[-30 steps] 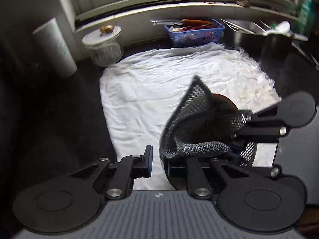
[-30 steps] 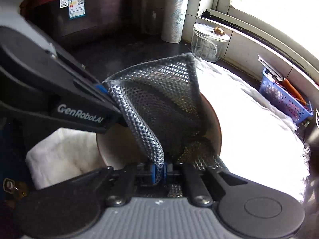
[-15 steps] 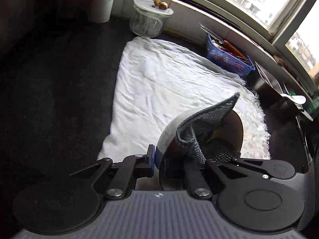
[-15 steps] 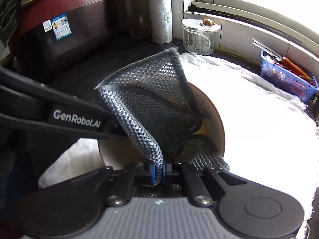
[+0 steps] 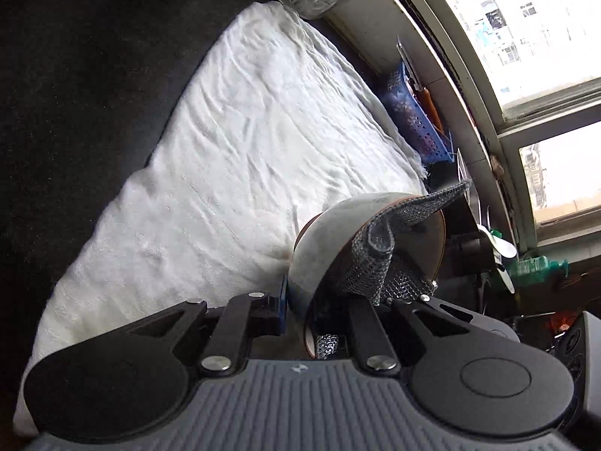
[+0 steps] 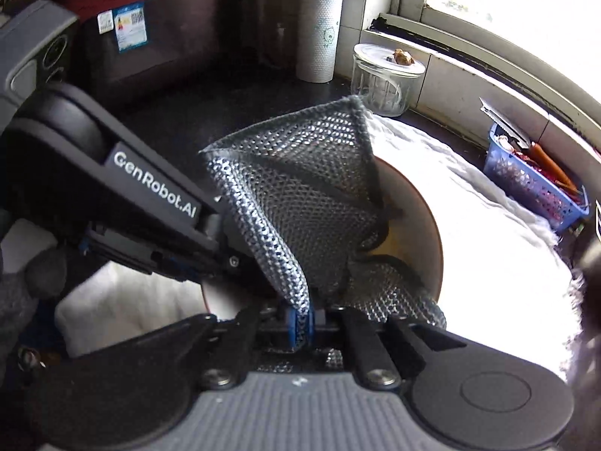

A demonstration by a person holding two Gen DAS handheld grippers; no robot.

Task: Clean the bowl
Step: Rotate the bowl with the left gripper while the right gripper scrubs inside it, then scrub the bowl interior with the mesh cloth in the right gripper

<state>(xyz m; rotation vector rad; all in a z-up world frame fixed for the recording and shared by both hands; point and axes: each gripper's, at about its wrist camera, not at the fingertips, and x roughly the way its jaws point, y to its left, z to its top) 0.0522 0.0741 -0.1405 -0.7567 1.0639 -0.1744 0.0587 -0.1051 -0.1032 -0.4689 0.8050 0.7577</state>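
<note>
Left gripper (image 5: 296,310): jaws closed on the rim of the bowl (image 5: 330,233), one blue-padded finger on the grey outer wall, the other inside. The bowl is held tipped on edge at lower centre of the left wrist view, its brown interior facing right, above the near right corner of the white towel (image 5: 240,143). Whether the bowl touches the towel cannot be determined.

Right gripper (image 6: 300,323): jaws clamped tight on a fold of the grey mesh scrubbing cloth (image 6: 296,195) at lower centre of the right wrist view. The cloth rises from the fingers as a folded sheet and drapes into the bowl (image 6: 417,225), covering most of the interior — only a brown-rimmed crescent with a yellowish patch shows at centre right. In the left wrist view the same cloth (image 5: 379,263) lies across the bowl's opening, one corner projecting past the rim toward the right.

The left gripper's arm (image 6: 150,199), marked "GenRobot.AI", crosses the left half of the right wrist view and meets the bowl at its lower left edge.

Surroundings: dark countertop (image 5: 94,75) under the towel; a lidded glass jar (image 6: 383,79) and a paper towel roll (image 6: 319,34) in the upper centre of the right wrist view; a blue basket (image 6: 533,184) holding utensils at right, below the window sill (image 6: 469,75).
</note>
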